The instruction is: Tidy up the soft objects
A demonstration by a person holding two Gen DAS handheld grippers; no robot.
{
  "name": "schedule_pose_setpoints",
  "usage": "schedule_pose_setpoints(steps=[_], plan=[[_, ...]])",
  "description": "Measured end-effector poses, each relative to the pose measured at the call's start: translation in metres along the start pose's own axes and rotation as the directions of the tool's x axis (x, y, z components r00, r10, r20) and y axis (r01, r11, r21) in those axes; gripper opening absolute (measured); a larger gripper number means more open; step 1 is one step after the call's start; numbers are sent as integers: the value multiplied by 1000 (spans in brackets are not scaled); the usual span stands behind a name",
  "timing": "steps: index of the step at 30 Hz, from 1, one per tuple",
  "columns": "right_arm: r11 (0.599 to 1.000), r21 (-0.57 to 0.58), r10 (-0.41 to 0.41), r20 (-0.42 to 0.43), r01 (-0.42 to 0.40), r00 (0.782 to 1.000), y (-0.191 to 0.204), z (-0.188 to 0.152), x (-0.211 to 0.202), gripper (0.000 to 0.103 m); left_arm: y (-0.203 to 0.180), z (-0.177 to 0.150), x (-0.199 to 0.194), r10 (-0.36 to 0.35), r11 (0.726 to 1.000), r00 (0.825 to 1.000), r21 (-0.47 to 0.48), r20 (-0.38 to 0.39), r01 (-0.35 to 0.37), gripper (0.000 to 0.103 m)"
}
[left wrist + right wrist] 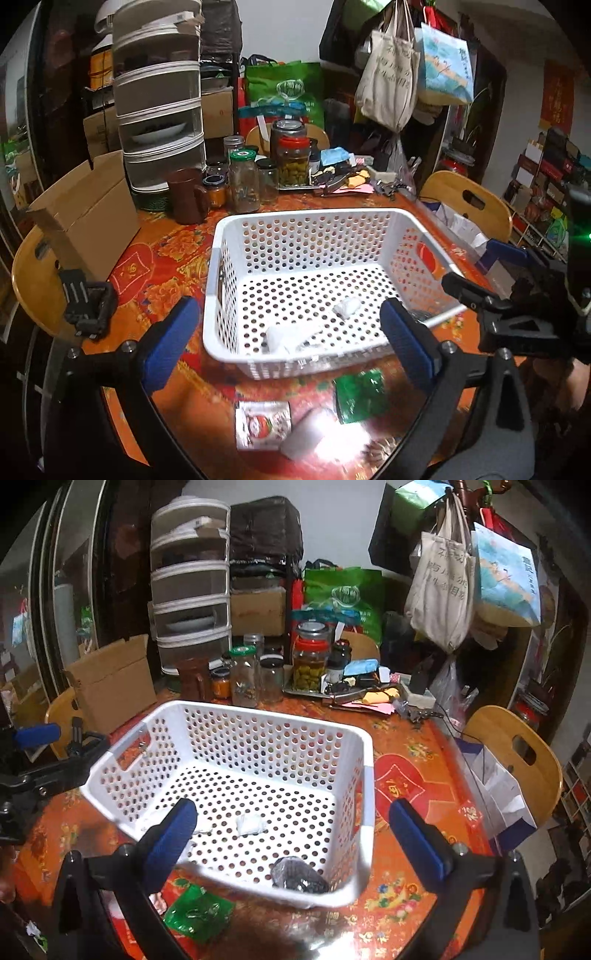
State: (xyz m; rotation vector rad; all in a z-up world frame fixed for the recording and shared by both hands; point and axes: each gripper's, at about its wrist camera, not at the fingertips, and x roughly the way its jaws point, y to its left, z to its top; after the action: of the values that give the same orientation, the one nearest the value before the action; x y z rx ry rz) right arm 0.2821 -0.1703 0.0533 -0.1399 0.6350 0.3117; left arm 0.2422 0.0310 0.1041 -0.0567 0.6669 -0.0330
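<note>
1. At the left edge of the left wrist view, a brown cardboard box (86, 218) stands on the red-and-gold tablecloth (166, 258), with a tall tiered mesh food cover (159, 99) behind it in the upper left.
2. Just right of these, a brown mug (186, 195) and a cluster of glass jars (255, 173) stand at the back of the table.
3. The left gripper (291, 345) fills the lower part of its frame, its blue-padded fingers (171, 343) spread wide and holding nothing.
4. The white perforated basket (332, 216) sits in the centre of both views. Inside it lie two white soft packets (347, 306), and the right wrist view shows a dark crinkled pouch (299, 877) in its near right corner.
5. In the lower centre of the left view, in front of the basket, a tomato-print sachet (262, 424), a pale blurred packet (314, 432) and a green foil packet (360, 397) lie on the tablecloth, outside the basket.
6. The right gripper (293, 843) hangs over the basket's near edge, its fingers (415, 843) likewise parted wide and empty.
7. Towards the upper right, canvas tote bags (443, 590) hang on the wall, and a wooden chair (517, 749) stands at the table's right side.
</note>
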Motion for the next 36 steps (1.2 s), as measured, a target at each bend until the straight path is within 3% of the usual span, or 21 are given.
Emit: schedule_pose_setpoints(steps=[5,12,20,25,30,36], plan=[[1000,20,12,28,-13,1000,-5,-12,-26,103,-6,-26,-35,0,1000,1000,8,24,-1,99],[1000,5,9,22,-9,1000,-4,-63,-55,103,-6,-85,-71,-17,1000,998,-23,66,18,101],[993,55,107,-49,-104,993,13,-140,-59,103,4,-146,-51,-16,998,1000,-68,16,17,101],[984,25,176,-77,-174,981,43,-166,-56,84,8,-164,-14,4,997,999,-75,-52,-8,101],[974,-12,225,-119,-228,967,68,-182,-43,75,15,-179,14,-5,994,995,-110,-98,-6,100],[967,-28,246,-159,-254,956,84,-188,-27,57,11,-187,33,5,996,992,-93,-125,-17,83]])
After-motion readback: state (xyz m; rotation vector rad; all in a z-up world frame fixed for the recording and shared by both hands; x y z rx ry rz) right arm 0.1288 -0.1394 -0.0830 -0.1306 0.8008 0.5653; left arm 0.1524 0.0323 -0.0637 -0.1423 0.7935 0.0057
